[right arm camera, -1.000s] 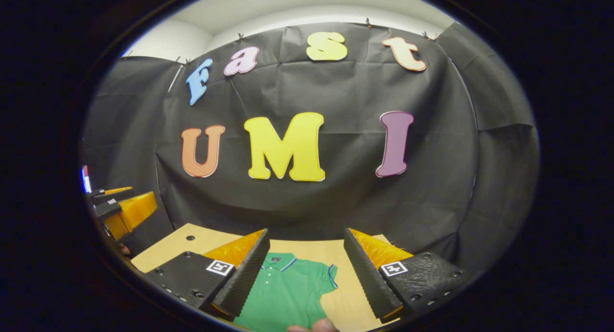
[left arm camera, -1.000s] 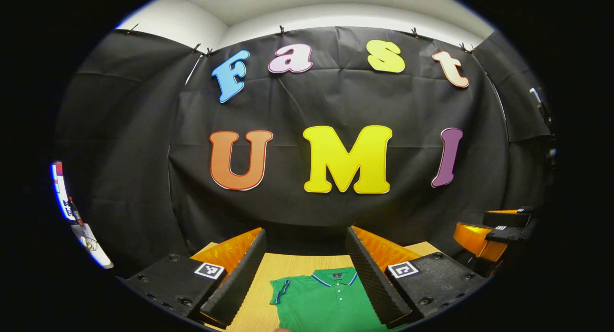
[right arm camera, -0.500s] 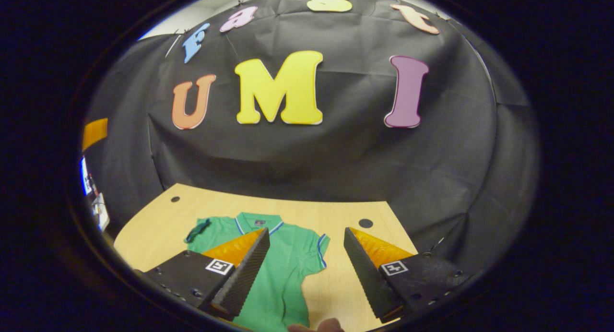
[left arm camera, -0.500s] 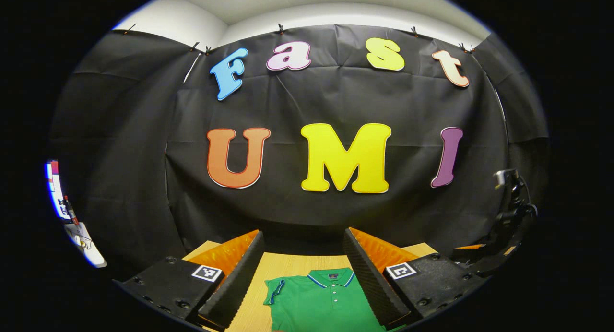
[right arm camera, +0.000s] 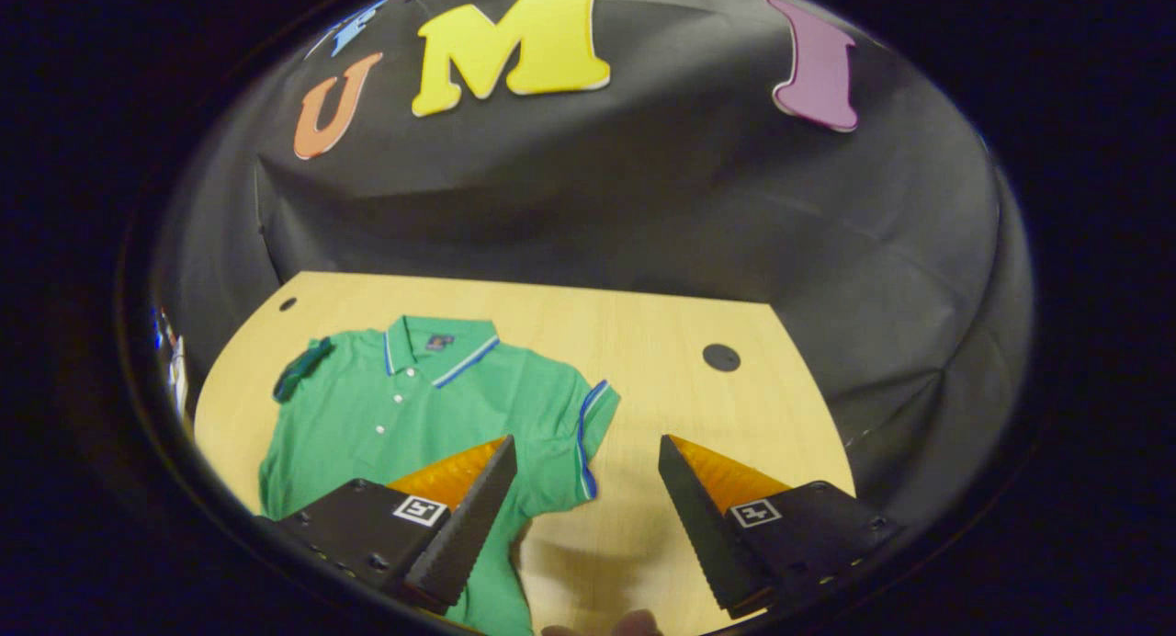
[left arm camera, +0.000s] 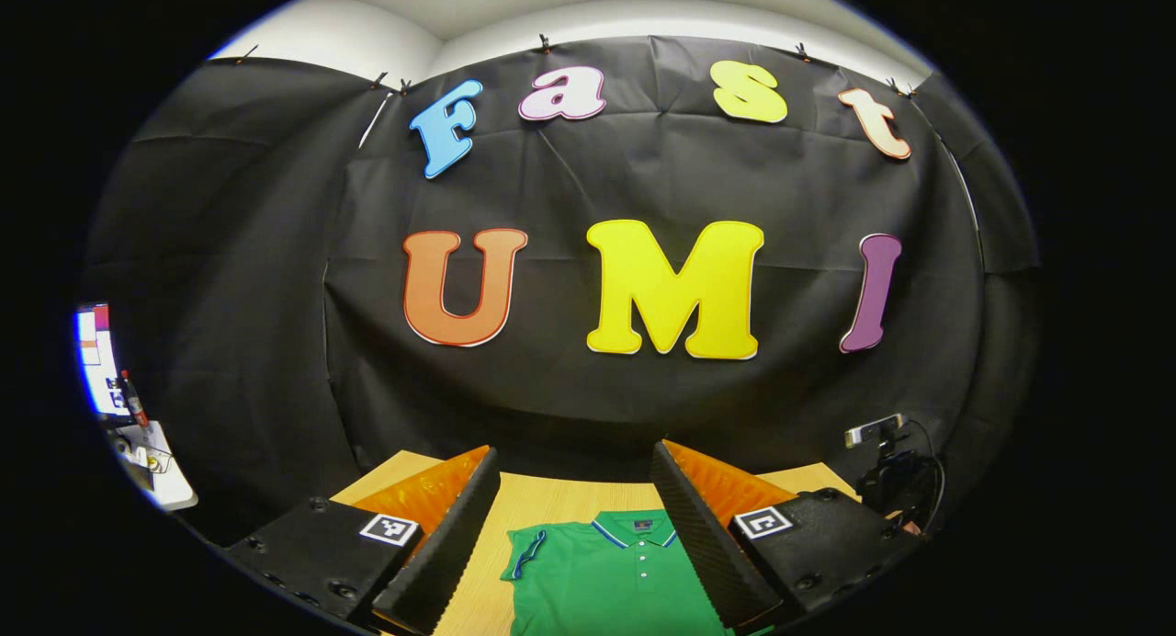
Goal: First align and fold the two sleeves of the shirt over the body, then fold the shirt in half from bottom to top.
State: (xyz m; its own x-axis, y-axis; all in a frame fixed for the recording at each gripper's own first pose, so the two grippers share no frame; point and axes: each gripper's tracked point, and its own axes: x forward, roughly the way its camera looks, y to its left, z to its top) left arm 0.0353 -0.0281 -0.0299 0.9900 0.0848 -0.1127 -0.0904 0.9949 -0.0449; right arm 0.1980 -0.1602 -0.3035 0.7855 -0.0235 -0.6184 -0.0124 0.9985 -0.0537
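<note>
A green polo shirt (right arm camera: 413,406) with blue-trimmed collar and sleeves lies face up on the wooden table (right arm camera: 661,323), collar toward the wall. My right gripper (right arm camera: 585,443) is open and tilted down over the shirt's right sleeve (right arm camera: 593,425), whose trimmed edge lies between the fingers; height above it is unclear. The far sleeve (right arm camera: 301,371) looks bunched. My left gripper (left arm camera: 574,449) is open, level and well back from the shirt (left arm camera: 606,572), whose collar and button placket sit between its fingers. The other gripper's black body (left arm camera: 887,484) with a cable is low at the right.
Two round holes (right arm camera: 721,357) (right arm camera: 288,303) mark the tabletop near its far corners. The black cloth wall stands right behind the table. A lit screen (left arm camera: 92,356) and a white ledge (left arm camera: 156,471) stand off to the left. A person's fingertip (right arm camera: 634,623) pokes in below.
My right gripper has pitched down toward the table and come over the right sleeve, so the whole shirt now lies in its view. The left gripper has barely moved.
</note>
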